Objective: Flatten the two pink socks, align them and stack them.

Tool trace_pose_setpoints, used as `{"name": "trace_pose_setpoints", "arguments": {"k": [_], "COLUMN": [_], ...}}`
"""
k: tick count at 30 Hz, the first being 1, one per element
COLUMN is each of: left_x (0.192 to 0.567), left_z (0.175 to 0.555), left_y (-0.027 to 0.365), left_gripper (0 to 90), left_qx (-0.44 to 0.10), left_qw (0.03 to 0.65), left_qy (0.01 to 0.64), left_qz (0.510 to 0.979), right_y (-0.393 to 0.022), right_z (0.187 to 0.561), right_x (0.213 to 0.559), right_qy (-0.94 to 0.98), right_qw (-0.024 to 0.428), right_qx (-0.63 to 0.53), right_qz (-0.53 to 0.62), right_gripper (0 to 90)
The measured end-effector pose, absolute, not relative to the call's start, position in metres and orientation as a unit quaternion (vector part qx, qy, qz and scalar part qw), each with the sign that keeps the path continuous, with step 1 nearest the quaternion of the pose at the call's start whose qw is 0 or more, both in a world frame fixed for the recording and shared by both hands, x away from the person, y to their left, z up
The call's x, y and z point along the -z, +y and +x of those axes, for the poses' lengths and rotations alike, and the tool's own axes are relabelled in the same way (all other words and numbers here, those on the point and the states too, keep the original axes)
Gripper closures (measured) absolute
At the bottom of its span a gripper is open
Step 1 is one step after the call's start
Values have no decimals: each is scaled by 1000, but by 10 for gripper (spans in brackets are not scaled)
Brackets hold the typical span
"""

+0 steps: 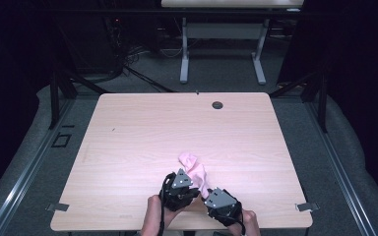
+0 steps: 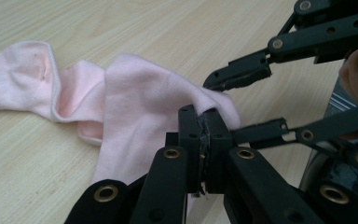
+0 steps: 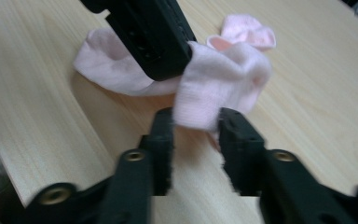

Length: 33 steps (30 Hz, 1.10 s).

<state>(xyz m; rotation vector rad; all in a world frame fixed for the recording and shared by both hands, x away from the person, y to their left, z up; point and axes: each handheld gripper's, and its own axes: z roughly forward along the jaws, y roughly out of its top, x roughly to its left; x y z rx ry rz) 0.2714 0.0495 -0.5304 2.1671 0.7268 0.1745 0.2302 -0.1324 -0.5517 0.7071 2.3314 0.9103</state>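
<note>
The pink sock (image 1: pixel 195 169) lies crumpled on the tabletop (image 1: pixel 142 142) toward six o'clock. The left tool (image 2: pixel 204 154) pinches its near end tight. At the right tool (image 3: pixel 196 140), parted jaws straddle a fold without pressing it.

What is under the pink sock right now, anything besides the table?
Only the wooden table shows around and beneath the pink sock. The left gripper is shut on its near end; the right gripper straddles a fold. Anything beneath the bunched fabric is covered.
</note>
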Motion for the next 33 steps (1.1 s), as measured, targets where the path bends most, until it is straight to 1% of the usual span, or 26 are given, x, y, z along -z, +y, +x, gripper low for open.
{"name": "trace_pose_setpoints", "arguments": {"k": [2, 5, 7, 9, 10, 12, 16, 17, 20, 22, 24, 26, 29, 30, 32, 33], "left_x": [529, 529, 529, 529, 530, 533, 546, 550, 563, 569, 572, 573, 569, 567, 562, 558], "left_z": [271, 270, 268, 267, 265, 259, 237, 232, 219, 216, 217, 219, 222, 223, 224, 223], "left_y": [52, 55, 57, 59, 60, 62, 66, 67, 73, 77, 80, 83, 83, 83, 81, 80], "left_gripper": [885, 883, 877, 847, 815, 708, 523, 498, 483, 484, 525, 607, 811, 866, 884, 886], "left_qx": [-68, -67, -72, -74, -79, -93, -158, -171, -203, -217, -223, -225, -215, -205, -180, -157], "left_qw": [414, 417, 418, 420, 423, 428, 426, 422, 407, 393, 382, 373, 378, 380, 381, 381], "left_qy": [285, 280, 278, 270, 271, 265, 270, 269, 274, 279, 287, 290, 276, 272, 265, 262], "left_qz": [862, 862, 862, 863, 861, 859, 849, 849, 847, 849, 850, 852, 857, 860, 868, 873], "right_y": [-133, -135, -136, -139, -140, -143, -145, -146, -147, -149, -152, -156, -162, -165, -171, -174], "right_z": [227, 227, 228, 229, 231, 234, 238, 239, 240, 241, 242, 241, 238, 237, 235, 232], "right_x": [549, 544, 540, 535, 532, 526, 515, 513, 509, 507, 506, 504, 502, 502, 502, 501], "right_qy": [862, 861, 859, 861, 859, 856, 854, 854, 852, 852, 848, 846, 842, 843, 843, 843], "right_qw": [277, 281, 272, 256, 243, 220, 189, 184, 172, 163, 152, 143, 125, 118, 108, 103], "right_qx": [-345, -351, -362, -366, -375, -386, -392, -391, -391, -388, -391, -394, -397, -395, -391, -388], "right_qz": [247, 239, 240, 243, 251, 263, 285, 290, 303, 313, 324, 330, 343, 346, 353, 358], "right_gripper": [772, 845, 854, 860, 860, 861, 861, 861, 861, 861, 861, 861, 861, 861, 861, 861]}}
